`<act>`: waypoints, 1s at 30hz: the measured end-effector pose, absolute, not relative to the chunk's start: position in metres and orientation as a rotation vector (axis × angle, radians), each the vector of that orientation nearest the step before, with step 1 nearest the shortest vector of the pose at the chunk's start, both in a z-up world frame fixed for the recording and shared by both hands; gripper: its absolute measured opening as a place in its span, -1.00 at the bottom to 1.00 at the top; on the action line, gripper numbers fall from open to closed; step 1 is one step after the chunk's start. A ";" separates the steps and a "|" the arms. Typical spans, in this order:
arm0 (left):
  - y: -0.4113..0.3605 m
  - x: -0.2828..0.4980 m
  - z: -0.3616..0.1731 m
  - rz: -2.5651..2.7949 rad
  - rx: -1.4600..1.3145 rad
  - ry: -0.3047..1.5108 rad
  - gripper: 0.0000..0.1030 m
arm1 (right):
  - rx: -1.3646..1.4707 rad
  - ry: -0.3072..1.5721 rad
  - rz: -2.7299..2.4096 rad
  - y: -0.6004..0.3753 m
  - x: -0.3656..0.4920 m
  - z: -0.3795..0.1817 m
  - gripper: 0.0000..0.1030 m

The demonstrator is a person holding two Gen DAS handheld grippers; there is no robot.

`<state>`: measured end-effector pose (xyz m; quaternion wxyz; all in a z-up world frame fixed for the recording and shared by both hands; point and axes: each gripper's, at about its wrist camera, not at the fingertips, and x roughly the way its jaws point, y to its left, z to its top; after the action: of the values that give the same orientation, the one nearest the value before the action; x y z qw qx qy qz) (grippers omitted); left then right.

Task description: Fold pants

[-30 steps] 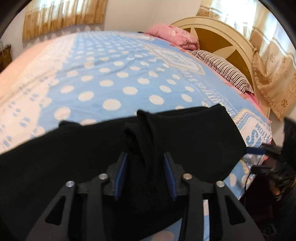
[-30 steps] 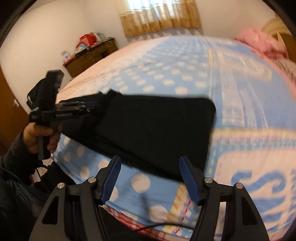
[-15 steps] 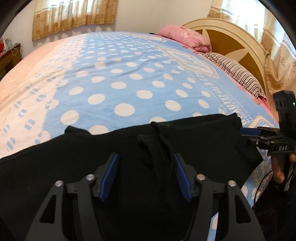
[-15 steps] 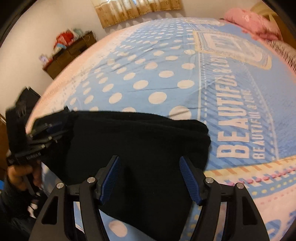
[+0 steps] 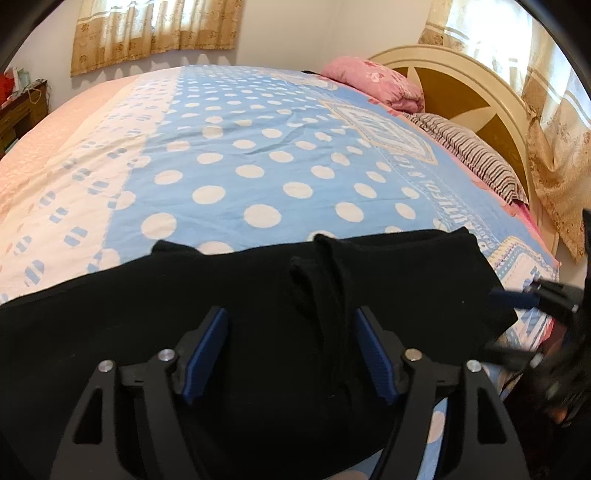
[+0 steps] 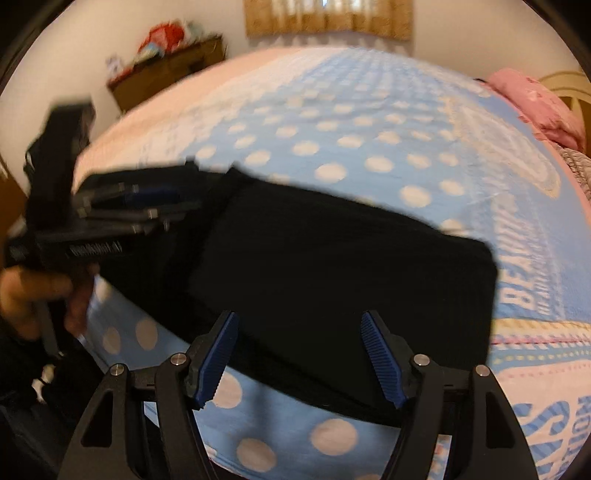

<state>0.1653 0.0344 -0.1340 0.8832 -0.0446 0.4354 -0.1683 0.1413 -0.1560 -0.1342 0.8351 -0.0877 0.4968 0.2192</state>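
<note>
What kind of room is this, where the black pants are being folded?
Very likely a home bedroom. The black pants lie on a bed covered by a blue polka-dot sheet, with a cream headboard and striped pillow at one end, and curtains over the window.

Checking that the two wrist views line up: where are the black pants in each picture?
Left wrist view: the black pants fill the lower half, a raised fold between the open fingers of the left gripper.
Right wrist view: they lie across the middle, on the bed's near edge.
Shared landmark: the pink pillow by the headboard.
</note>
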 end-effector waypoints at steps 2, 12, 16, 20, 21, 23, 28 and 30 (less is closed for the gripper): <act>0.036 0.166 -0.136 -0.352 -0.092 0.911 0.47 | -0.236 1.101 0.451 -0.147 0.143 -0.152 0.40; 0.056 0.153 -0.127 -0.361 -0.102 0.894 0.48 | -0.152 0.897 0.467 -0.171 0.116 -0.108 0.47; 0.095 0.136 -0.112 -0.283 -0.060 0.827 0.54 | -0.030 0.768 0.454 -0.205 0.100 -0.079 0.47; 0.153 0.126 -0.104 -0.136 -0.013 0.792 0.54 | 0.114 0.656 0.441 -0.246 0.083 -0.057 0.47; 0.175 0.123 -0.103 -0.087 -0.014 0.787 0.54 | 0.136 0.637 0.424 -0.253 0.081 -0.053 0.48; 0.213 0.120 -0.104 -0.005 -0.035 0.794 0.54 | 0.189 0.592 0.385 -0.274 0.073 -0.047 0.49; 0.269 0.116 -0.123 0.093 -0.115 0.831 0.43 | 0.327 0.503 0.276 -0.319 0.066 -0.040 0.49; 0.279 0.119 -0.137 0.077 -0.180 0.863 0.31 | 0.383 0.476 0.246 -0.335 0.069 -0.035 0.50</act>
<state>0.1188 0.2787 -0.1375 0.9038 -0.0870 0.4174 0.0373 0.0694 -0.3347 -0.0348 0.9463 0.1878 0.2338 0.1208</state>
